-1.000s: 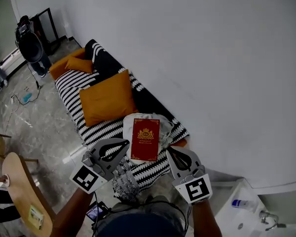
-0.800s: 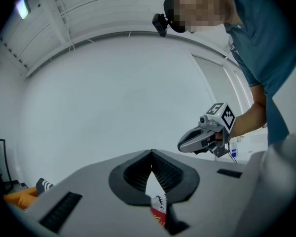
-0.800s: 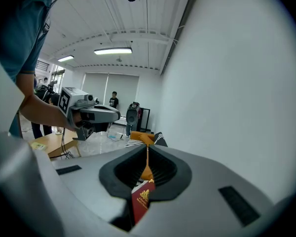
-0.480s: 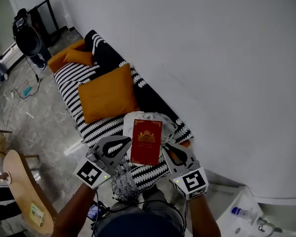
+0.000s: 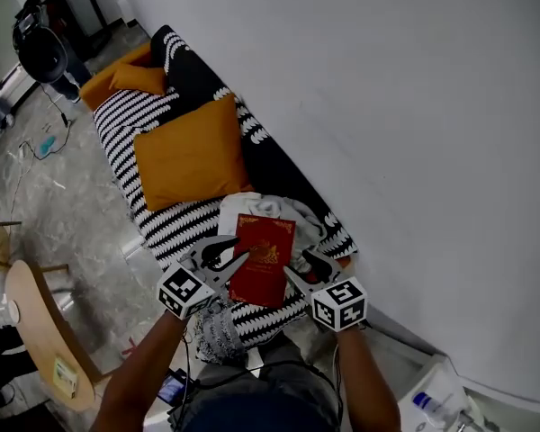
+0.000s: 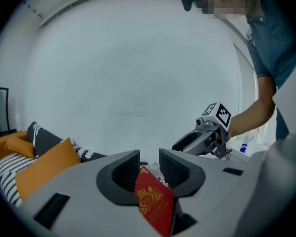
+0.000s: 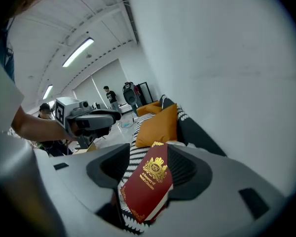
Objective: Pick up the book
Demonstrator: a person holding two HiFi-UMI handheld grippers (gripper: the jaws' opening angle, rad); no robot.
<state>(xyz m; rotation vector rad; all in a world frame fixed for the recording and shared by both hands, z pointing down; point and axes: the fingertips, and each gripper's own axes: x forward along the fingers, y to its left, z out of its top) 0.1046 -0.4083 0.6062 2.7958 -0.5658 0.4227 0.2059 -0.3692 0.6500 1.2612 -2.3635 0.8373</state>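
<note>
A red book (image 5: 264,259) with a gold crest lies flat on a white cloth (image 5: 256,211) on the black-and-white striped sofa (image 5: 166,226). My left gripper (image 5: 237,256) is at the book's left edge and my right gripper (image 5: 296,274) at its right edge. The left gripper view has the book (image 6: 155,206) low in the narrow gap of the left gripper (image 6: 149,163), whose jaws have just been opening. The right gripper (image 7: 150,158) has also just been opening and stands wide, with the book (image 7: 147,184) between the jaws and untouched by the pads.
Two orange cushions (image 5: 191,162) (image 5: 133,77) lie further along the sofa. A white wall (image 5: 414,133) runs close behind it. A wooden round-backed chair (image 5: 34,331) stands on the grey floor at the left. People (image 7: 108,96) stand far off in the room.
Both grippers have come down and inward to the book's two side edges. Their jaws, shut a second ago, have parted, the right one more widely.
</note>
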